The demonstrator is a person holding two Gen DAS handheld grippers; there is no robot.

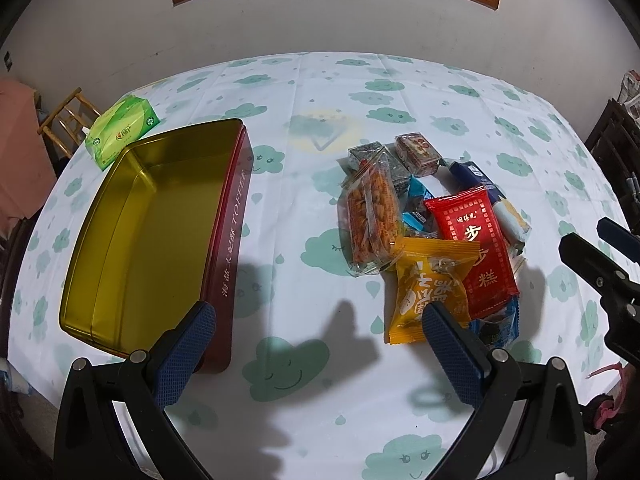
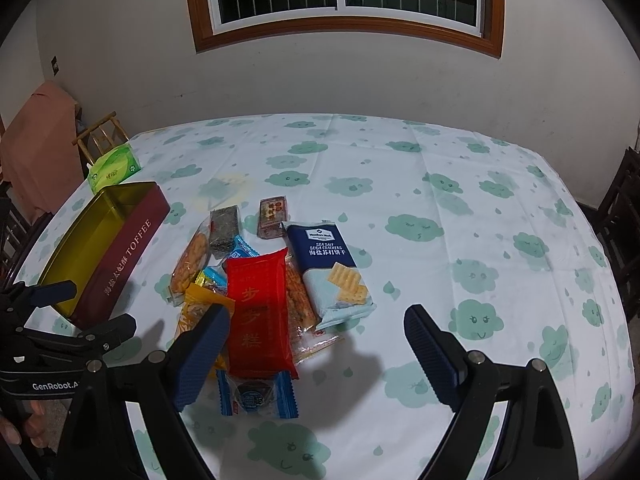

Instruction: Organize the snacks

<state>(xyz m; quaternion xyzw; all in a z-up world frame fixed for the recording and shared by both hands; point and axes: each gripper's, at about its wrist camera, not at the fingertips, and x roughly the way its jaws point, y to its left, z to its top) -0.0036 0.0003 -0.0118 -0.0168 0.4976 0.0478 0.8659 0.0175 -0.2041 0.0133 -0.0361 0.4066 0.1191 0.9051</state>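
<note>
Right of the empty toffee tin (image 1: pixel 144 236), the snack pile (image 1: pixel 432 232) lay loose; light, crinkly, slippery packets, best pinched at a sealed edge. Left gripper (image 1: pixel 316 344) and right gripper (image 2: pixel 316 344) both hung spread apart, empty.

Ahead of my left jaws, off to their left side, I see the toffee tin (image 1: pixel 160 236): a maroon rectangle, lid off, gold inside, holding nothing. The snack pile (image 1: pixel 432 232) lies ahead toward the right side of those jaws. A yellow packet (image 1: pixel 430 288) lies nearest, its lower edge just behind the right fingertip. A red packet (image 2: pixel 260 312) overlaps the others, beside a navy soda cracker pack (image 2: pixel 330 268). A blue cookie wrapper (image 2: pixel 256 394) lies between my right jaws, close to the left finger.
</note>
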